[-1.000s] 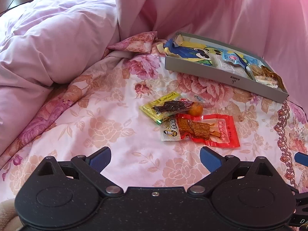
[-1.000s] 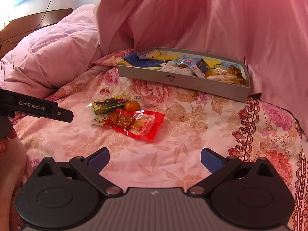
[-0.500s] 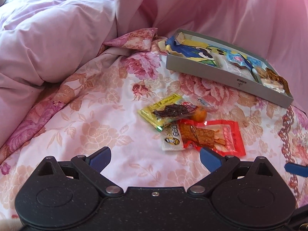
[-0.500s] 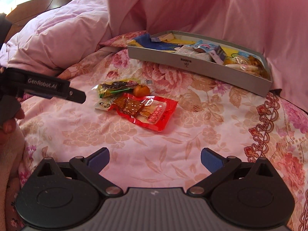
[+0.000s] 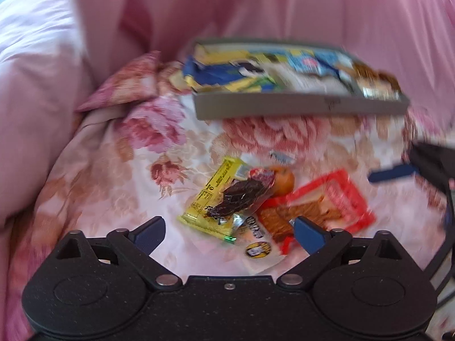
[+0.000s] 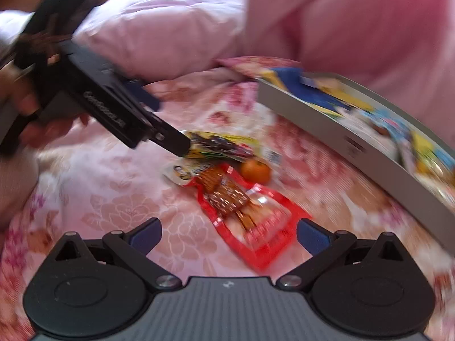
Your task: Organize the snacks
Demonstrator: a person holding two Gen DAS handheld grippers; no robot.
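Observation:
Three loose snacks lie on the floral bedspread: a yellow packet point(image 5: 210, 199) with a dark snack showing, a small orange ball point(image 5: 281, 180) and a red packet point(image 5: 327, 204) of brown strips. My left gripper point(image 5: 229, 234) hovers just short of the yellow packet. Its jaws are closing, the packet's near corner shows between them, and the pads touch nothing. My right gripper point(image 6: 229, 237) is open over the near end of the red packet point(image 6: 250, 221), beside the orange ball point(image 6: 254, 170) and the yellow packet point(image 6: 219, 145).
A grey box point(image 5: 298, 105) holding several snack packets sits at the back, seen tilted at the right as the grey box point(image 6: 355, 147). A small wrapped sweet point(image 5: 280, 156) lies behind the ball. Pink quilt folds point(image 5: 37, 99) rise at the left and rear. A hand point(image 6: 22, 105) holds the left tool.
Both grippers have moved in toward the loose snacks and rolled, so the box now looks tilted. The left tool has come close to the yellow packet in the right wrist view.

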